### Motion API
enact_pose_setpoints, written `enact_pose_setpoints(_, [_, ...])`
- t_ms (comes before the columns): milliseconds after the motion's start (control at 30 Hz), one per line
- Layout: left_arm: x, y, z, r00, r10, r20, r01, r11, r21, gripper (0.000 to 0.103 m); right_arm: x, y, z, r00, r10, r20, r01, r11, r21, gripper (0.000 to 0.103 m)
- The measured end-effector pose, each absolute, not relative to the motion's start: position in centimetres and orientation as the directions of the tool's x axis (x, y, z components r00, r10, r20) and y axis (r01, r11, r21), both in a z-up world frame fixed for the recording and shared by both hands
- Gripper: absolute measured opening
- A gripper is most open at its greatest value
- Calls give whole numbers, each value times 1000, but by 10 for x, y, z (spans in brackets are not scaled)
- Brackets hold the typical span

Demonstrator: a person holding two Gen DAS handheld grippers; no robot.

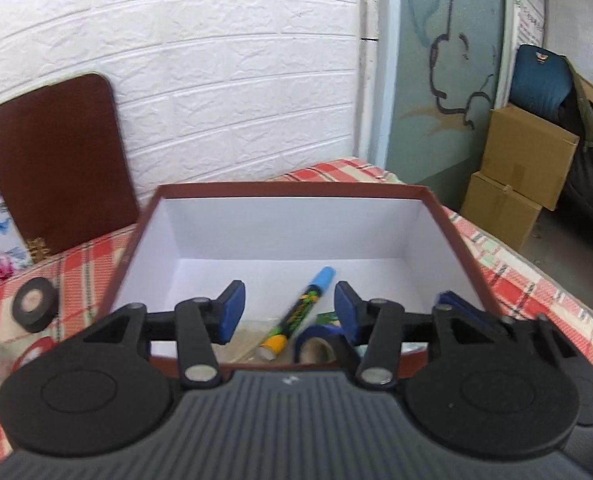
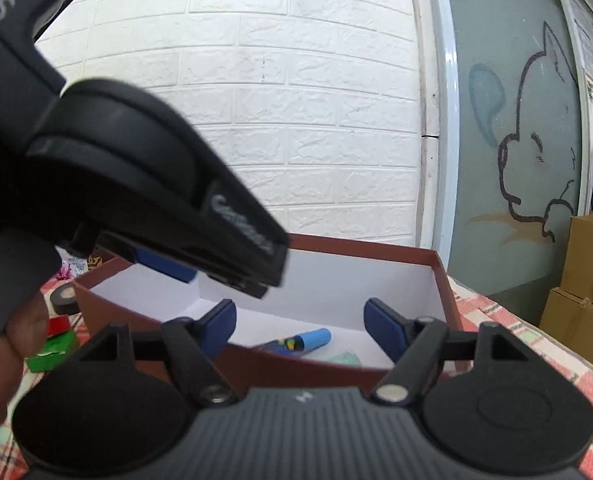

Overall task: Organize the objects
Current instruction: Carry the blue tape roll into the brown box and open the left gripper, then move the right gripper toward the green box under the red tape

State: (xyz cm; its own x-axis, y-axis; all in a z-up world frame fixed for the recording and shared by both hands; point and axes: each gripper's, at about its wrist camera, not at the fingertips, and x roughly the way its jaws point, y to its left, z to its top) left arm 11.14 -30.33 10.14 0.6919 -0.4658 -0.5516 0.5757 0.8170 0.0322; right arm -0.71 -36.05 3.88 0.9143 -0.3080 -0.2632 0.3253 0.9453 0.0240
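A brown box [image 1: 288, 189] with a white inside stands open on the checked tablecloth. In it lie a marker [image 1: 304, 304] with a light blue cap, a blue tape roll [image 1: 314, 344] and a green packet [image 1: 330, 317]. My left gripper [image 1: 288, 290] hangs open over the box's near side, the marker below its gap and untouched by the pads. In the right wrist view, my right gripper [image 2: 299, 307] stands open in front of the box [image 2: 376, 246], holding nothing; the marker [image 2: 312, 339] shows inside. The left gripper [image 2: 156, 200] reaches over the box from the upper left.
A black tape roll [image 1: 36, 304] lies left of the box, with a red item [image 2: 58, 326] and a green item [image 2: 52, 354] near it. A brown board [image 1: 56, 160] leans on the white brick wall. Cardboard boxes [image 1: 524, 160] are stacked beyond the table's right edge. A hand [image 2: 8, 352] shows at left.
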Motion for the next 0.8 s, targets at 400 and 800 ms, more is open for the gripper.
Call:
enact_pose_setpoints(400, [92, -209, 95, 767, -316, -559, 417, 907, 58, 81, -76, -292, 46, 956, -247, -160, 258, 965, 52, 103])
enact_pose_setpoints(800, [95, -100, 83, 802, -129, -583, 204, 977, 65, 83, -22, -258, 19, 913, -115, -390, 168, 980, 103, 103])
